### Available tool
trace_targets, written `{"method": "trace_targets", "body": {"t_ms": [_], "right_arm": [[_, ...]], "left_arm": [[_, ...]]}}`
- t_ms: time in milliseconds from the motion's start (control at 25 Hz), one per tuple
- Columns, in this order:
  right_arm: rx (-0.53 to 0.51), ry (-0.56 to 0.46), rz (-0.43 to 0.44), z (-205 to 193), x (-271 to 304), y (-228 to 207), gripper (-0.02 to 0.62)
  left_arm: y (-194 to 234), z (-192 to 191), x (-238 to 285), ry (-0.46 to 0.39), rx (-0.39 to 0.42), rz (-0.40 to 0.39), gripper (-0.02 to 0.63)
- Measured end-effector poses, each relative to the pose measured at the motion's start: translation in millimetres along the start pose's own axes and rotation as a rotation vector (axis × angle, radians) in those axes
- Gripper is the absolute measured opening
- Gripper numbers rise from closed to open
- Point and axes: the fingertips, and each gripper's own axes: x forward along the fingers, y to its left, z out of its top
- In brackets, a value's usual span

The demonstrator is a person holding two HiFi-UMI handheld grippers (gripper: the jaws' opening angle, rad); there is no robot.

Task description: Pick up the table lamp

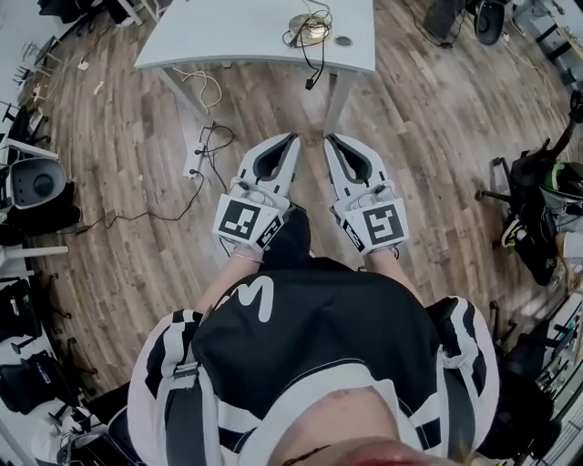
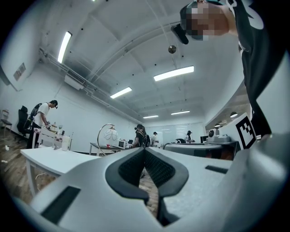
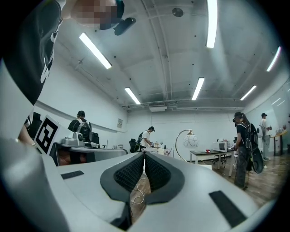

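Approach step: left gripper (image 1: 292, 138) and right gripper (image 1: 330, 139) were side by side at frame centre, both jaws together and empty. Table lamp (image 1: 308, 28) stood on the table (image 1: 219, 36) at top centre, well apart. Next, probably: close in, open jaws. No legible writing; only square markers (image 1: 241, 218).

We look steeply down from the head; the two gripper views face level across the room (both share the distant lamp (image 3: 189, 139)).

One white mark (image 1: 248, 296), resembling an M, on the person's black top (image 1: 328, 328). The wall notice (image 3: 120, 123) is illegible.
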Motion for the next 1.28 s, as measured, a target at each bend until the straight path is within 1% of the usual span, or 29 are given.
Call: {"method": "trace_targets", "body": {"t_ms": [200,440,680,880,1160,1280], "right_arm": [[-0.010,0.003,-0.043,-6,31,-29,0.018],[-0.011,0.017,-0.100,-25,91,-67,0.018],[-0.005,0.037,-0.167,-37,151,-112,0.018],[0.005,0.048,-0.214,-44,195,-141,0.018],[0.017,0.054,-0.245,-55,242,-156,0.018],[0.013,0.055,-0.258,-57,254,-160,0.018]], "left_arm": [[37,1,33,-0.014,0.003,0.002,0.003],[95,-3,82,-0.016,0.014,-0.024,0.003],[153,-11,138,0.011,0.009,-0.066,0.003],[191,-10,174,0.020,0.011,-0.106,0.003],[227,-17,200,0.033,0.002,-0.152,0.003],[237,-16,208,0.037,0.005,-0.172,0.003]]}}
